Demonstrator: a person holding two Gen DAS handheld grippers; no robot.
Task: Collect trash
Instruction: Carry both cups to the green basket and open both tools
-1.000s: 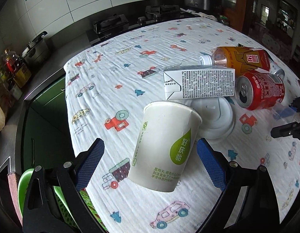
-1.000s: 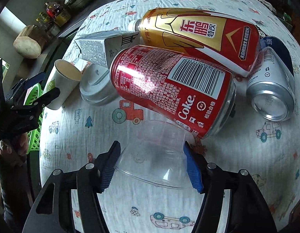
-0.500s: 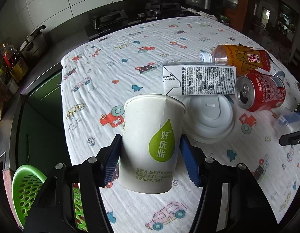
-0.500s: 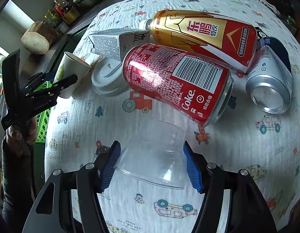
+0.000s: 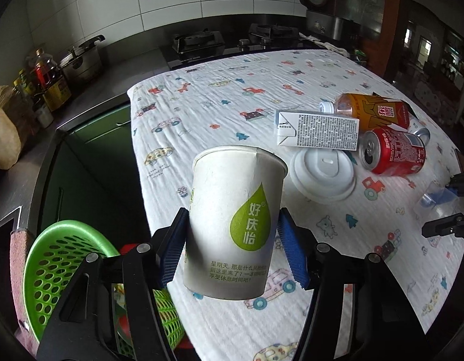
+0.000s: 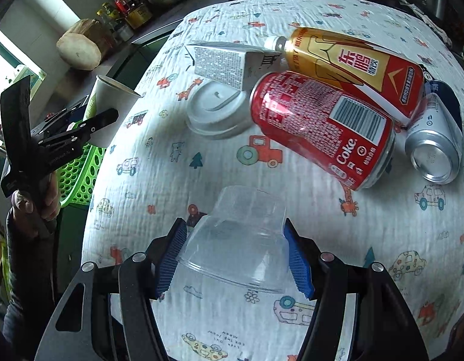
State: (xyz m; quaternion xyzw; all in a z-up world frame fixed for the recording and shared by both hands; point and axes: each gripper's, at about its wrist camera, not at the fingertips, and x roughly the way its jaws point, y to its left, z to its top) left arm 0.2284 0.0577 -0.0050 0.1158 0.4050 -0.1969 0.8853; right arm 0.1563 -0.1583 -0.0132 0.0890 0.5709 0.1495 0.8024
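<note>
My left gripper [image 5: 232, 249] is shut on a white paper cup [image 5: 235, 219] with a green drop logo, held upright above the table's left edge. My right gripper [image 6: 235, 258] is shut on a clear plastic cup [image 6: 241, 237], upside down, just above the cloth. On the table lie a white lid [image 6: 217, 111], a milk carton [image 6: 223, 63], a red Coke can [image 6: 322, 126], a gold and red bottle [image 6: 352, 66] and a silver can [image 6: 433, 144]. The left gripper with the paper cup [image 6: 108, 96] also shows in the right wrist view.
A green perforated basket [image 5: 60, 258] stands below the table's left edge, also in the right wrist view [image 6: 81, 174]. The table carries a white cloth [image 5: 220, 102] printed with cars. A counter with a stove [image 5: 199, 42], pot and bottles runs behind.
My left gripper closed on the paper cup, lifted it and drew it back toward the left edge over the basket. My right gripper kept its hold on the clear cup and pulled back slightly.
</note>
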